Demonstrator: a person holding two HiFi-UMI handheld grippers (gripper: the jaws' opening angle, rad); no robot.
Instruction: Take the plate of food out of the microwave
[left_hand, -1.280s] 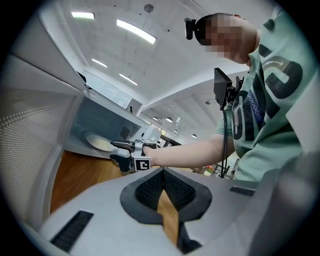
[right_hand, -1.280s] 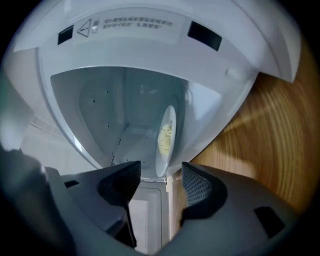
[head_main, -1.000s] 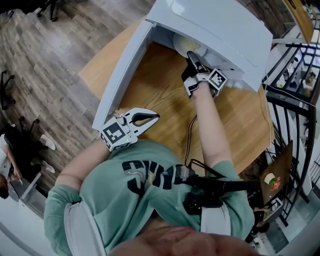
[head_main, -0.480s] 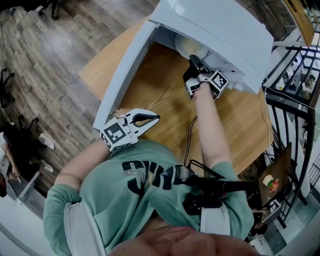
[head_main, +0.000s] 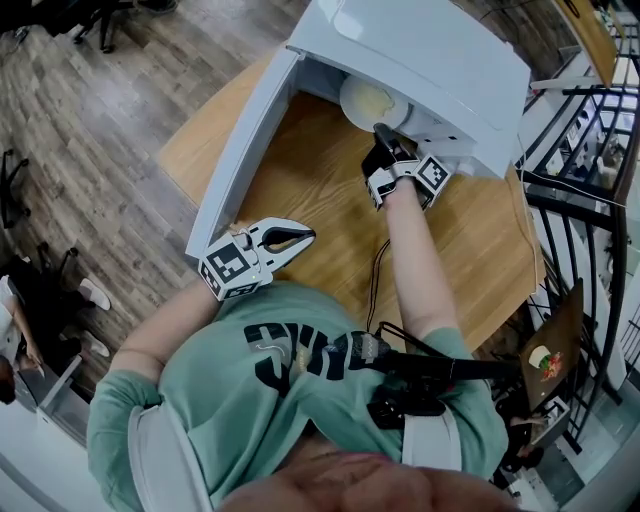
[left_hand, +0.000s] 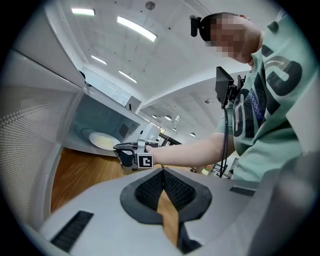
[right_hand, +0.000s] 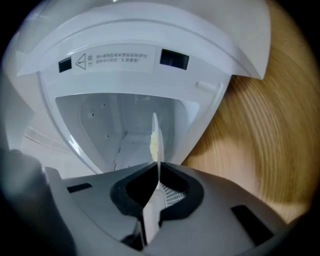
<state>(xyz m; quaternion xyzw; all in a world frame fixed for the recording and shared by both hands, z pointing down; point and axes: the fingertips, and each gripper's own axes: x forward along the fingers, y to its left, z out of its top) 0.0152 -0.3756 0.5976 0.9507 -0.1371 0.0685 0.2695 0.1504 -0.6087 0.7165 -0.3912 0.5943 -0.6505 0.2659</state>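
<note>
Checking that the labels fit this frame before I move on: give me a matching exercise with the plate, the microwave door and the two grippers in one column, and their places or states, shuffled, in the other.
1. plate
2. microwave door
3. left gripper
4. right gripper

A. swung wide open
B. fingers together, nothing between them
C. in the microwave, pale food on it
D. at the microwave's mouth, plate rim between its fingers

Pairs: 1-C, 2-A, 3-B, 4-D.
The right gripper's fingers are closing, with the plate's rim between them.
</note>
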